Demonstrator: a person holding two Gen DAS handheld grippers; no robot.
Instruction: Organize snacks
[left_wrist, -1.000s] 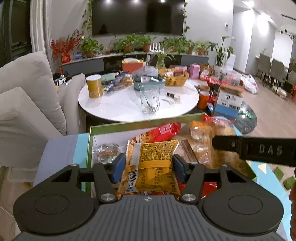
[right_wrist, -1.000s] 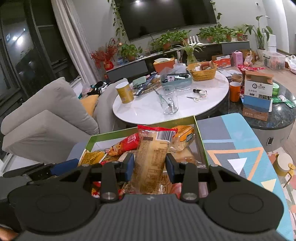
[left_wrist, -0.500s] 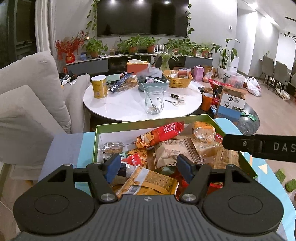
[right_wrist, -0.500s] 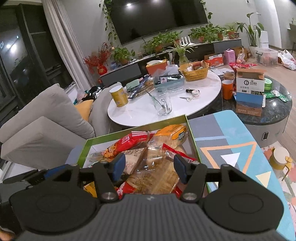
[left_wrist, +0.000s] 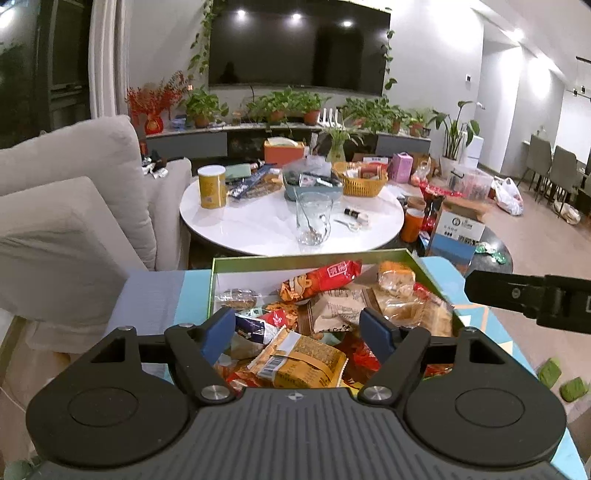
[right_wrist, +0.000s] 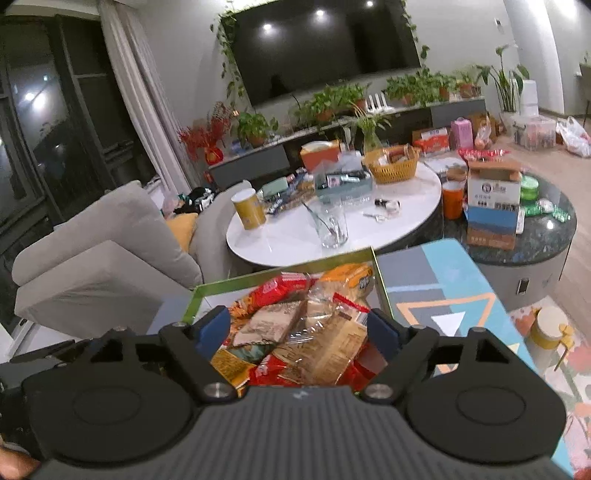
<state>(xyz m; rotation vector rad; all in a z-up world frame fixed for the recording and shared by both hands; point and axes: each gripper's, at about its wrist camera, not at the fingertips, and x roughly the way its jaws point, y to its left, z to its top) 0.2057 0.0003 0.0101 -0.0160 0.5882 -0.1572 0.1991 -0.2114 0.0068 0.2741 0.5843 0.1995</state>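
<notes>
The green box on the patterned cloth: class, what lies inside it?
The green box holds piled snack packets: a red bag at the back, a yellow packet nearest, brown and clear wrappers between. Whatever lies beneath the pile is covered.

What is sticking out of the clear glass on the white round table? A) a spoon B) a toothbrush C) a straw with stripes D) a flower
A: the clear glass on the white round table holds a thin metal spoon that leans against its inside, with no flower, brush or straw in it.
</notes>
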